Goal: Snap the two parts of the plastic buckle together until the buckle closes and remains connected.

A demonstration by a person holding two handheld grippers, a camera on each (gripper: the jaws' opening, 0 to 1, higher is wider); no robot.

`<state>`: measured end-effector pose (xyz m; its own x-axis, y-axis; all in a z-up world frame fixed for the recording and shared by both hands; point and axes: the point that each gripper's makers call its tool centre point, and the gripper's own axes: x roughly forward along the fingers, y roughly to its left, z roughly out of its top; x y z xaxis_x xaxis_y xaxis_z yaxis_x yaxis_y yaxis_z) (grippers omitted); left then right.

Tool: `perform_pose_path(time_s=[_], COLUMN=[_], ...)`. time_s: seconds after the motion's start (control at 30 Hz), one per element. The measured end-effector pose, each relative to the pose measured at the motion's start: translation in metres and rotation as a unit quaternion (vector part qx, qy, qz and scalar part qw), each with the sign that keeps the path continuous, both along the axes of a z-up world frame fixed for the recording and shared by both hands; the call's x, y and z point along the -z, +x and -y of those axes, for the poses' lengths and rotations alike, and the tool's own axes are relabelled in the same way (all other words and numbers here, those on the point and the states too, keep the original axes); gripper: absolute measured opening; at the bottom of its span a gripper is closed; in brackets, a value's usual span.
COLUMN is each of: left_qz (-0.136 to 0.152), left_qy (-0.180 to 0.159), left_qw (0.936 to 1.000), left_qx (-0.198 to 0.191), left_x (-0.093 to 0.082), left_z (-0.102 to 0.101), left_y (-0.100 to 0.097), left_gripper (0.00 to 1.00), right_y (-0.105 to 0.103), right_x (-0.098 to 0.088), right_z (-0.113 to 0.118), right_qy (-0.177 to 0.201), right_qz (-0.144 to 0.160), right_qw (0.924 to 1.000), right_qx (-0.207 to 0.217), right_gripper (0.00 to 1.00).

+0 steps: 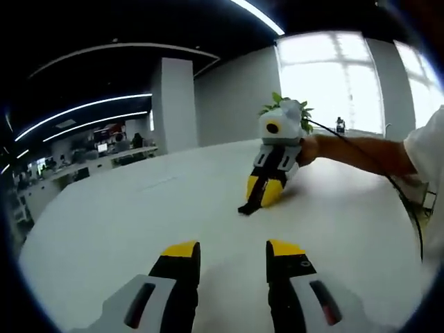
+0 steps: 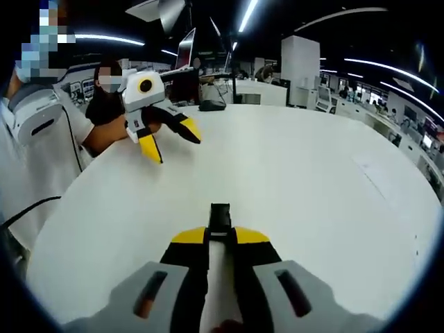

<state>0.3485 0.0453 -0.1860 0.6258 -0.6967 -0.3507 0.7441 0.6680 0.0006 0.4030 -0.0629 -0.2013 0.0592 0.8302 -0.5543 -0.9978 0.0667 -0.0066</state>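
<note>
the left gripper [image 1: 233, 251] pokes up from the bottom of the left gripper view with its two yellow-tipped jaws wide apart and nothing between them. it hangs over the bare white table [image 1: 139, 215]. further right in that view, the right gripper [image 1: 264, 195] points down at the table with its tips touching the top. its jaws are pressed together on a small black buckle part [image 1: 248, 205], which sticks out at the tips and rests on the table. a hand [image 1: 306, 149] holds that gripper from the right, and the bare arm runs off to the right edge, where a white sleeve [image 1: 430, 149] shows. a leafy green plant [image 1: 286, 105] stands behind the gripper.

in the right gripper view, the left gripper [image 2: 168, 140] is at the upper left, held up above the table's [image 2: 319, 173] edge. it is tilted down, and its jaws are spread like an open beak. a hand [image 2: 149, 125] holds it from behind. lower in the middle, the right gripper's [image 2: 220, 237] own jaws sit close together, pinching the buckle part [image 2: 220, 216]. the black piece pokes out past the yellow tips and lies on the white top. i can only see this one buckle piece.
</note>
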Motion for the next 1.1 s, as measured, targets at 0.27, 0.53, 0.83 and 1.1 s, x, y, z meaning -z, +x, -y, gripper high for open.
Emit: perform_pose_path(time_s=[0.27, 0.53, 0.83, 1.1], left_qz=[-0.014, -0.014, -0.016, -0.017], left_qy=[-0.007, 0.000, -0.007, -0.006], left_qw=[0.9994, 0.9994, 0.9994, 0.9994], left_qx=[-0.032, -0.031, -0.030, -0.029], left_x=[0.002, 0.005, 0.004, 0.005], left_z=[-0.011, -0.010, -0.009, -0.009], left_y=[0.009, 0.009, 0.008, 0.008], left_gripper=[0.37, 0.38, 0.38, 0.38], right_y=[0.012, 0.011, 0.014, 0.012], right_x=[-0.001, 0.001, 0.002, 0.003], right_z=[-0.002, 0.000, 0.001, 0.003], right_qy=[-0.003, 0.001, -0.007, -0.008], right_qz=[-0.004, 0.001, 0.000, -0.002], right_qw=[1.0000, 1.0000, 1.0000, 0.9999], right_qx=[0.000, 0.003, 0.001, 0.008], right_gripper=[0.12, 0.12, 0.12, 0.25])
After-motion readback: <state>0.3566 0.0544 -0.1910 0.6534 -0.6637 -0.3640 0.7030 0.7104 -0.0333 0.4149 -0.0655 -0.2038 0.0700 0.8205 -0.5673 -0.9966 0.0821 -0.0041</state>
